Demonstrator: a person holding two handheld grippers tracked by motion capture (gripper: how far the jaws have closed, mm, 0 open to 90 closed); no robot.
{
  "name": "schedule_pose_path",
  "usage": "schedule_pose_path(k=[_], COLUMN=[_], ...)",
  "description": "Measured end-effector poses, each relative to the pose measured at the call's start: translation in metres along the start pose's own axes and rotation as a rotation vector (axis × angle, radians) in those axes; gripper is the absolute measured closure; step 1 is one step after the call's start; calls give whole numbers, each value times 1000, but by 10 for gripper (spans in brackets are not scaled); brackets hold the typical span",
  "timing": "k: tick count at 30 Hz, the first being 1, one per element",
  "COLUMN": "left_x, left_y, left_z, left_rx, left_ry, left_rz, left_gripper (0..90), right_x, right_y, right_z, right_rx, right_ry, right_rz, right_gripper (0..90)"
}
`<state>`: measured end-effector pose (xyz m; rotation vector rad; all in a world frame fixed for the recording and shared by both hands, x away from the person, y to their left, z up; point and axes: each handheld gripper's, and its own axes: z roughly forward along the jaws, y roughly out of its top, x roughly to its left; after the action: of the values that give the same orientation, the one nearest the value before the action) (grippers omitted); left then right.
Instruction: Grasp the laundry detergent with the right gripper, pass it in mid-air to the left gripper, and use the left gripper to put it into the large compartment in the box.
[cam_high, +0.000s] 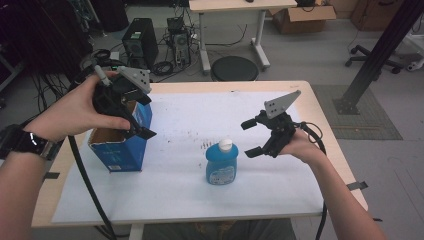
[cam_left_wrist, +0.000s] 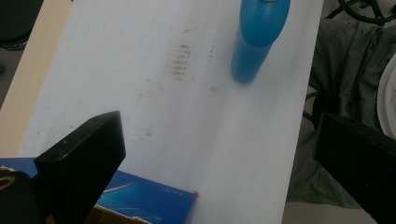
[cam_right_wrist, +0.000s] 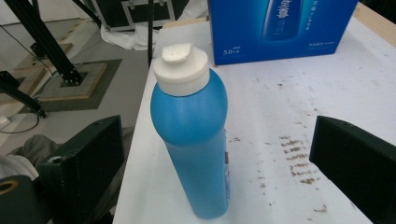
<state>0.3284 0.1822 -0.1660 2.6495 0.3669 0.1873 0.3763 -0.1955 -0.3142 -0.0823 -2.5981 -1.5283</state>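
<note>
Blue bottle (cam_high: 222, 164) stands upright on the white sheet nearest the person, right gripper (cam_high: 253, 137) just beside it with jaws spread and empty, left gripper (cam_high: 139, 116) farther off, wide open above the blue box (cam_high: 120, 150).

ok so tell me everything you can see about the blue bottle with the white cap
The blue plastic bottle with the white cap stands upright on the white paper sheet covering the table, near its front middle. Its body is flattened, broad from the high view and narrow from the side, with rounded shoulders. A pale printed label faces the person. The white flip-top cap looks closed. Nothing grips it: the right gripper sits open just beside it.
</note>
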Motion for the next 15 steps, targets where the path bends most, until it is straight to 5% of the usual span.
schedule_pose_path(k=[15], left_x=[-1], left_y=[-3], left_z=[5], left_rx=[8], left_ry=[-6], left_rz=[-1], left_gripper=[31], right_x=[-2], right_y=[-19], right_z=[30], right_rx=[6], right_ry=[48], right_rz=[30], right_gripper=[32])
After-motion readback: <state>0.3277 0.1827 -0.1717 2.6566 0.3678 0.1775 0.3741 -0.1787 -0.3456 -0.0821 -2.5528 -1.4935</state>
